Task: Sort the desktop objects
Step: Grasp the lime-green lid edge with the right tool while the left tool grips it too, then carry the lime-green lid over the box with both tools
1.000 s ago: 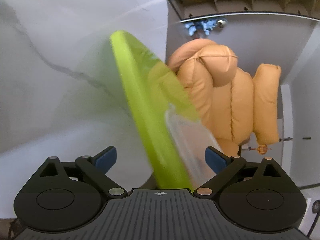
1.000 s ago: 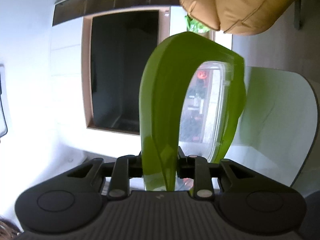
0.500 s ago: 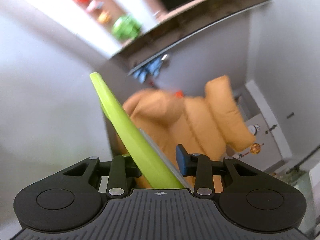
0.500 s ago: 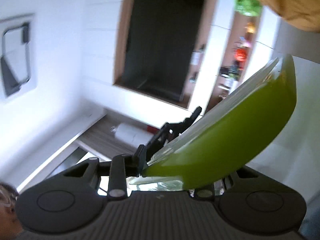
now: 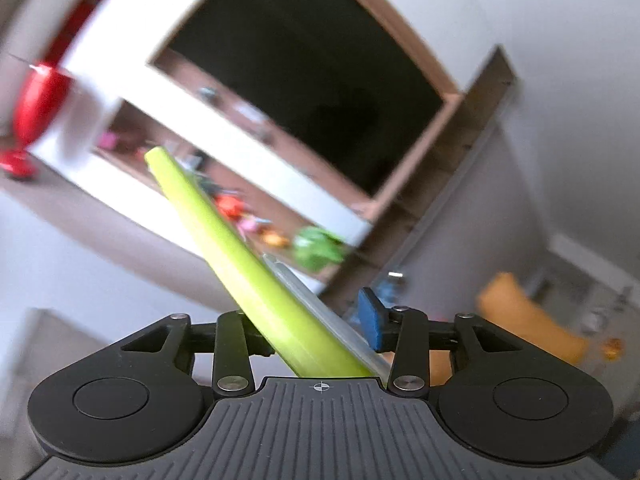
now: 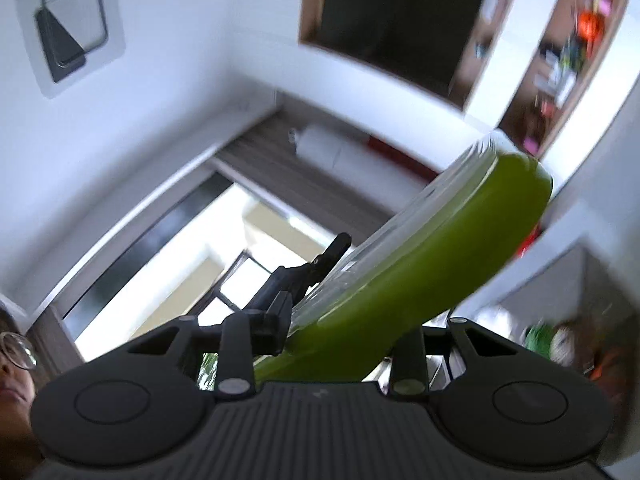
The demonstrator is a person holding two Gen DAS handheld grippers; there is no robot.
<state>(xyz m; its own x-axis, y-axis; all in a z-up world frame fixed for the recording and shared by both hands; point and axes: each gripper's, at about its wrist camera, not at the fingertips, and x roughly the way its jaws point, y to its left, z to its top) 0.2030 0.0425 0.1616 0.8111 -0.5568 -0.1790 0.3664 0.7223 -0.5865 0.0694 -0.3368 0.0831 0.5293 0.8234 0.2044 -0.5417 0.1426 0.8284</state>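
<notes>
A flat lime-green lid (image 5: 240,264) with a clear plastic panel on one side is held up in the air, seen edge-on and tilted. It runs slantwise through my left gripper (image 5: 312,326). The blue pad (image 5: 370,318) lies against the clear side and the other finger against the green side, while the jaws are opening slightly. In the right wrist view the same green lid (image 6: 440,248) slants up to the right, and my right gripper (image 6: 344,332) is shut on its near edge. A black finger of the left gripper (image 6: 316,264) shows behind the clear side.
Ahead is a wall unit with a dark screen (image 5: 320,80) and a shelf of small colourful toys (image 5: 272,236). A red object (image 5: 36,108) blurs at the left and an orange cushion (image 5: 528,328) lies low right. A person's head (image 6: 16,360) and a bright window (image 6: 248,260) show.
My left gripper went from wide open beside the green lid to closed on it. Both grippers rose and swung with it, from the table and orange chair toward the wall unit.
</notes>
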